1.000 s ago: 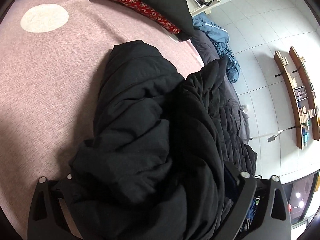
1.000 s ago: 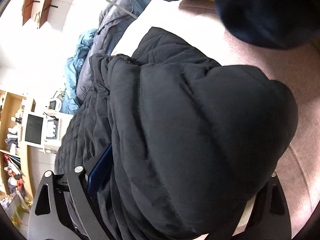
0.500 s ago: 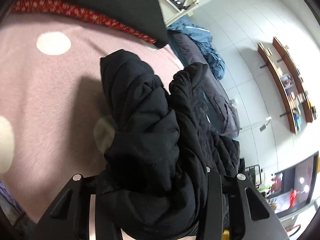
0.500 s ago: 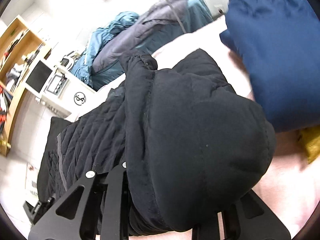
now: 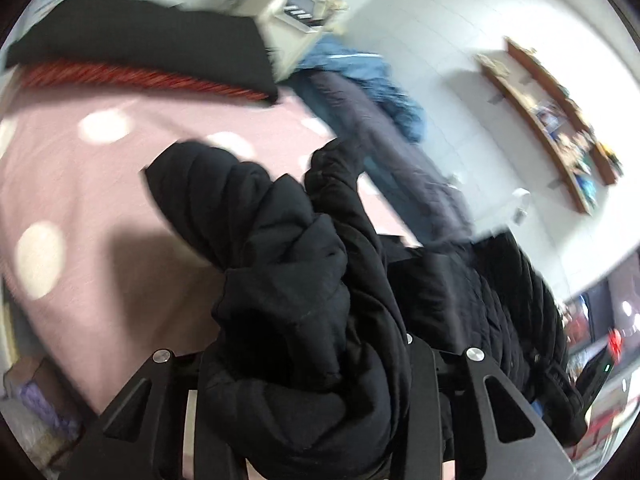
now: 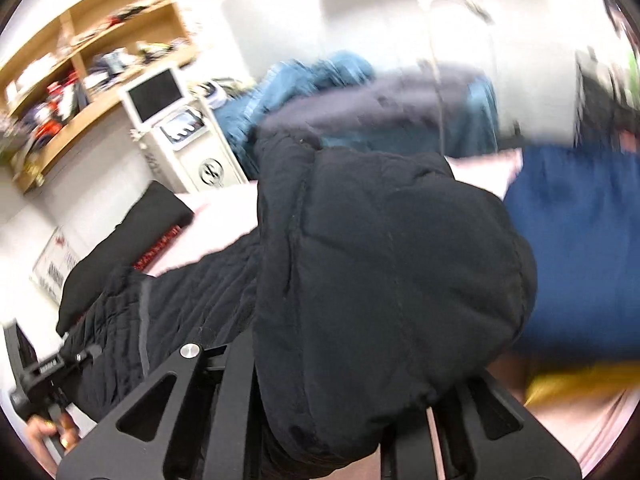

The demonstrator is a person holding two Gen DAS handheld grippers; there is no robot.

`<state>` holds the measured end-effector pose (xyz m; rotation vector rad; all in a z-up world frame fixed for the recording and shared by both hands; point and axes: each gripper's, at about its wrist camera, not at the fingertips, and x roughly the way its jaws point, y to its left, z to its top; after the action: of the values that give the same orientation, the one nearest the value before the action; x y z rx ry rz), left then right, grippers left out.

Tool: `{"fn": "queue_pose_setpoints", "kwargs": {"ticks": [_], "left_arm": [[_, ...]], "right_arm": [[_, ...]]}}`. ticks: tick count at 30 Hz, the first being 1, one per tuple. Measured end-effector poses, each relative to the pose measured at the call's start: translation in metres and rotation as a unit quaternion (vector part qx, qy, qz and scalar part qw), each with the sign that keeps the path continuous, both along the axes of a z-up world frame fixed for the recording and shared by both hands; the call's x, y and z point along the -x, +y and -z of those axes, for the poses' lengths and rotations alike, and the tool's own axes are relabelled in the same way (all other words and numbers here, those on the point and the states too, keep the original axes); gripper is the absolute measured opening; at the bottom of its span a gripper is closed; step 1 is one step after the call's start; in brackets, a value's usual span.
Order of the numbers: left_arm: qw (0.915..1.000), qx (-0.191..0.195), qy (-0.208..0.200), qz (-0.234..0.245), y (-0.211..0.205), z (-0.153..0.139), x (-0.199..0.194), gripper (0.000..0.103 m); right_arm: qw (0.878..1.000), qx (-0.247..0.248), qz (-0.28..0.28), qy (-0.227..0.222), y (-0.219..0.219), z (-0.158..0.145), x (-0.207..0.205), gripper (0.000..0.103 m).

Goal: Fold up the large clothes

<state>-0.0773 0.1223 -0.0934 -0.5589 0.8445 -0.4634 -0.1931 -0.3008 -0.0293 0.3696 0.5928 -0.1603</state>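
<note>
A bulky black padded jacket (image 5: 288, 280) is bunched up and held above the pink polka-dot bed cover (image 5: 80, 200). My left gripper (image 5: 304, 408) is shut on a thick wad of it. My right gripper (image 6: 348, 420) is shut on another part of the same black jacket (image 6: 380, 280); its rounded hood end bulges over the jaws. The jacket's quilted lining hangs to the left in the right wrist view, where the left gripper's handle and a hand (image 6: 44, 408) show. Both views are motion-blurred.
A folded navy garment (image 6: 580, 260) and something yellow (image 6: 580, 384) lie on the bed at right. A black and red pillow (image 5: 140, 60), blue and grey jackets (image 5: 380, 128), a white machine (image 6: 180, 132) and wooden shelves (image 6: 80, 60) stand beyond the bed.
Both grippers have lifted the jacket off the bed and tilted upward. The jacket now hangs bunched between them, and more of the room and bed cover shows.
</note>
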Motion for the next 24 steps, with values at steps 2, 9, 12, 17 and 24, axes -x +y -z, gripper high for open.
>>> {"fn": "queue_pose_setpoints", "kwargs": {"ticks": [2, 9, 12, 17, 24], "left_arm": [[0.9992, 0.015, -0.025, 0.028, -0.028, -0.023, 0.002, 0.032], [0.9798, 0.057, -0.112, 0.156, -0.167, -0.105, 0.013, 0.032], [0.962, 0.074, -0.141, 0.221, -0.245, -0.131, 0.026, 0.032], [0.9277, 0.111, -0.148, 0.324, -0.371, -0.138, 0.068, 0.032], [0.9193, 0.073, -0.037, 0.385, -0.5, -0.047, 0.109, 0.033]], "right_arm": [[0.999, 0.028, 0.004, -0.028, -0.011, -0.03, 0.01, 0.013], [0.987, 0.093, 0.083, -0.104, -0.115, -0.127, 0.084, 0.013], [0.977, 0.117, 0.138, -0.113, -0.17, -0.153, 0.136, 0.013], [0.952, 0.128, 0.255, -0.109, -0.259, -0.169, 0.235, 0.013], [0.922, 0.045, 0.383, -0.041, -0.357, -0.105, 0.348, 0.014]]}}
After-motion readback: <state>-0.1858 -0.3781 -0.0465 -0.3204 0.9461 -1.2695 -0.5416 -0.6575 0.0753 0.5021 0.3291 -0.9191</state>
